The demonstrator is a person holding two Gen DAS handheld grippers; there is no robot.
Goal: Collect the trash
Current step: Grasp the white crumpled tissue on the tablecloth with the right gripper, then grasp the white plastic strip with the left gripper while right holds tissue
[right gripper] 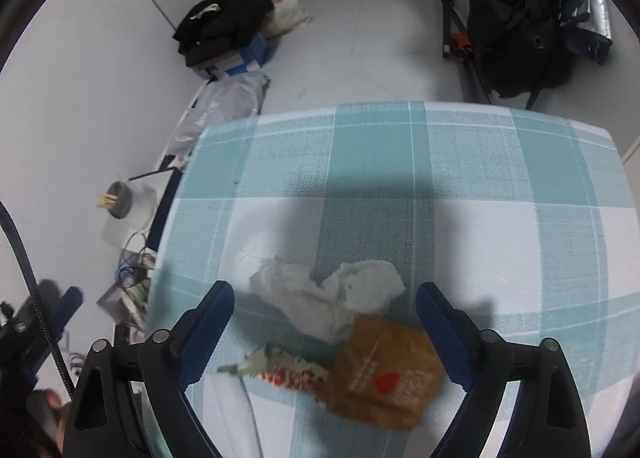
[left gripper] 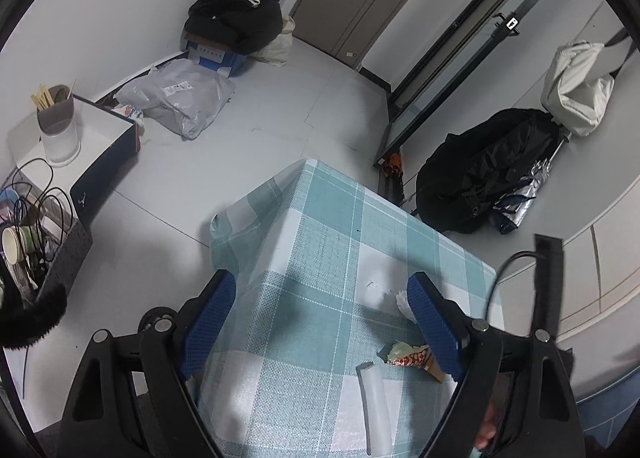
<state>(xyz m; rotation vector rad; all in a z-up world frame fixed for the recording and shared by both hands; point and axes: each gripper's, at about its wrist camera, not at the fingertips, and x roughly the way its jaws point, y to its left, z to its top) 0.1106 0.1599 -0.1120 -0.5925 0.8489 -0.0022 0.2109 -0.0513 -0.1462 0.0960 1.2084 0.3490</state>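
**Both jaws wide, trash below**

My jaws stand apart on both sides, nothing in either. My right gripper (right gripper: 325, 332) hangs over the pile on the table (right gripper: 520, 185): a crumpled tissue (right gripper: 328, 296) between my fingers, touching a brown packet (right gripper: 384, 374) nearer me, with a red-and-white wrapper (right gripper: 280, 372) just left of the packet. My left gripper (left gripper: 322, 328) straddles the table's near corner, over bare cloth.

I judge this the reach for the first piece; nothing is collected yet. Next I should lower the right gripper onto the tissue or the packet, pick one so the jaws don't drag both, then close.

The left view shows what the right misses: a white roll (left gripper: 376, 406) lying near the wrapper, and a black basket (left gripper: 68, 254) of clutter beside the table. Whether that basket is the bin, I cannot tell. The right view alone shows the packet and the whole tissue; on the left, my own finger hides most of them.
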